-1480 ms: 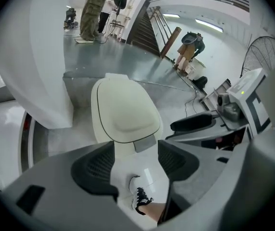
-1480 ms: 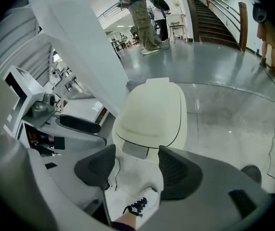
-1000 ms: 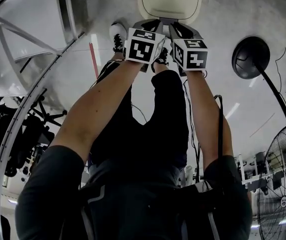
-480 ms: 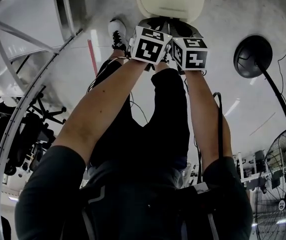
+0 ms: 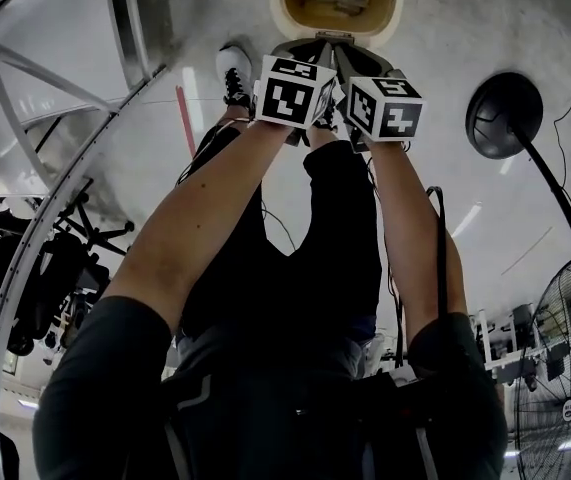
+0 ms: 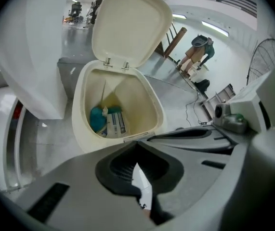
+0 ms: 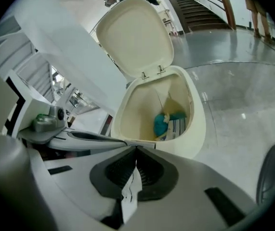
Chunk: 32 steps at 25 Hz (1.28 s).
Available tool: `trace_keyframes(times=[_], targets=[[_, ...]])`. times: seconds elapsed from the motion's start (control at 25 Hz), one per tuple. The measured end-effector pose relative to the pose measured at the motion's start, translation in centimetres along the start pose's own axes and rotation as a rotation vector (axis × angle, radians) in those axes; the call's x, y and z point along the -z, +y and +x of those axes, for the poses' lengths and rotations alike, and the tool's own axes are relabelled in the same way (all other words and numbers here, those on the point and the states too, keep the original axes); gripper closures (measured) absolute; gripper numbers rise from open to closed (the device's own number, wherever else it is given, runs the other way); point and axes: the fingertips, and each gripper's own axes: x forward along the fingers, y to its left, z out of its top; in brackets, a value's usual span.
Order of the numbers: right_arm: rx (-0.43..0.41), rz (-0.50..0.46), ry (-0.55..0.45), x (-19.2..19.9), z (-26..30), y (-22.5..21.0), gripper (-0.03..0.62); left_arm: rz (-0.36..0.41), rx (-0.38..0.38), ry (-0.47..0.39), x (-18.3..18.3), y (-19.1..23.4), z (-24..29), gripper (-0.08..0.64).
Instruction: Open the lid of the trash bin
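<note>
- Left gripper (image 6: pixel 136 142) and right gripper (image 7: pixel 136 149): fingers closed, tips together, just short of the bin's (image 6: pixel 157 110) near rim.
- Lid (image 6: pixel 127 28) stands up on the far hinge; unpropped, it may drop shut.
- A white wall (image 6: pixel 29 66) crowds the bin's left; the floor (image 7: pixel 243 105) to the right lies open.

Support: grey polished floor (image 5: pixel 465 28), glossy, pale light streaks | Landmark: cream trash bin (image 5: pixel 393 18) standing on it, lid up | Left of bin: white shoe (image 5: pixel 235 71) near it; red strip (image 5: pixel 187 118) flat on floor, further out | Right of bin: black round stand base (image 5: pixel 503 116), well apart
</note>
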Motion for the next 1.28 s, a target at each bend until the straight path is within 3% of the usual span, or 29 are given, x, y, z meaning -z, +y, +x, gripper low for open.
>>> trace_keyframes(times=[0.32, 0.76, 1.28], targets=[[-0.047, 0.027, -0.051, -2.5, -4.0, 3.3, 0.565, -0.035, 0.030, -0.053, -1.7, -0.7, -5.4, 0.552], [-0.033, -0.041, -0.171, -10.3, -16.3, 11.3, 0.565, 0.059, 0.090, -0.186, -8.9, -6.6, -19.9, 0.552], [0.005, -0.159, -0.368, -18.8, -30.6, 21.1, 0.565, 0.192, 0.125, -0.378, -15.8, -9.3, -37.1, 0.552]])
